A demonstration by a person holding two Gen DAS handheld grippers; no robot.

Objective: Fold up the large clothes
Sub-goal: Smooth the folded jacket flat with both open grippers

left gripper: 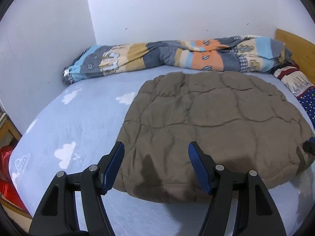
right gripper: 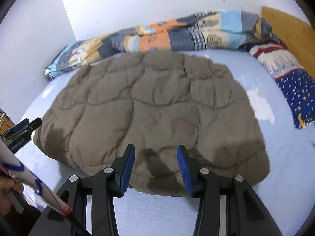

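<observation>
A brown quilted garment (left gripper: 206,118) lies folded and flat on the light blue cloud-print bed sheet (left gripper: 78,122). It also shows in the right wrist view (right gripper: 153,106). My left gripper (left gripper: 156,147) is open and empty, hovering just above the garment's near left edge. My right gripper (right gripper: 156,150) is open and empty above the garment's near edge. The left gripper's tip (right gripper: 27,124) shows at the left of the right wrist view, beside the garment's left corner. The right gripper's tip (left gripper: 310,147) shows at the garment's right edge in the left wrist view.
A rolled patchwork quilt (left gripper: 177,57) lies along the white wall at the back. A star-print pillow (right gripper: 295,90) and a wooden headboard (right gripper: 291,33) are at the right. A red object (left gripper: 7,173) sits off the bed's left edge.
</observation>
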